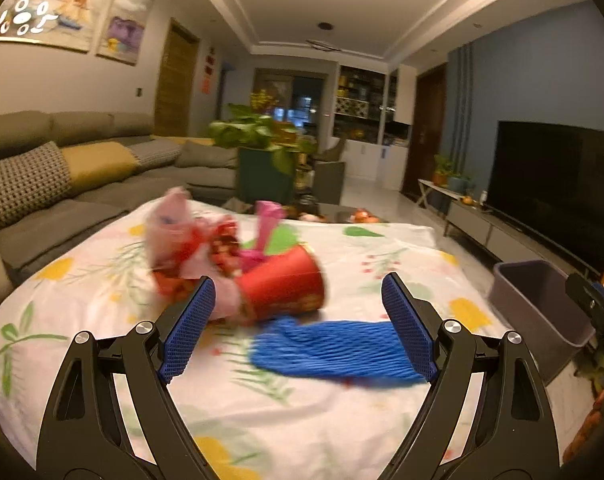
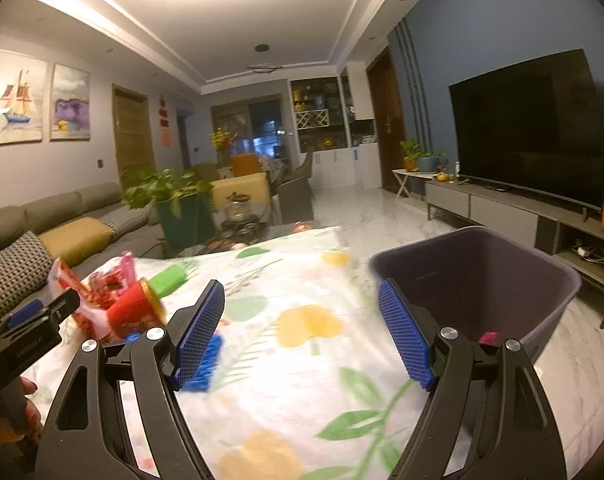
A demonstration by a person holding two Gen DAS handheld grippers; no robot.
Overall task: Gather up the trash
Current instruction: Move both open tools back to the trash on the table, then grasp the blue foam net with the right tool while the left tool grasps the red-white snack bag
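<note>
Item: trash pile, on a desk covered with a floral cloth (image 1: 341,420).
- Red paper cup (image 1: 286,288), on its side, touching crumpled pink-and-red wrappers (image 1: 182,236).
- Blue foam net sleeve (image 1: 333,350), flat on the cloth, just in front of the cup.
- Green piece (image 2: 166,280), behind the cup; kind unclear.

Receptacle: grey bin (image 2: 501,280), beside the desk's right edge; a small pink scrap (image 2: 489,337) lies inside.

Left gripper (image 1: 300,328): jaws wide, empty, low over the foam sleeve.
Right gripper (image 2: 302,332): jaws wide, empty, between pile and bin.

Risks, as judged: the thin sleeve may slip the pads or drag the cloth with it; the nearby cup may roll if nudged; motion blur hints at hasty aim.
</note>
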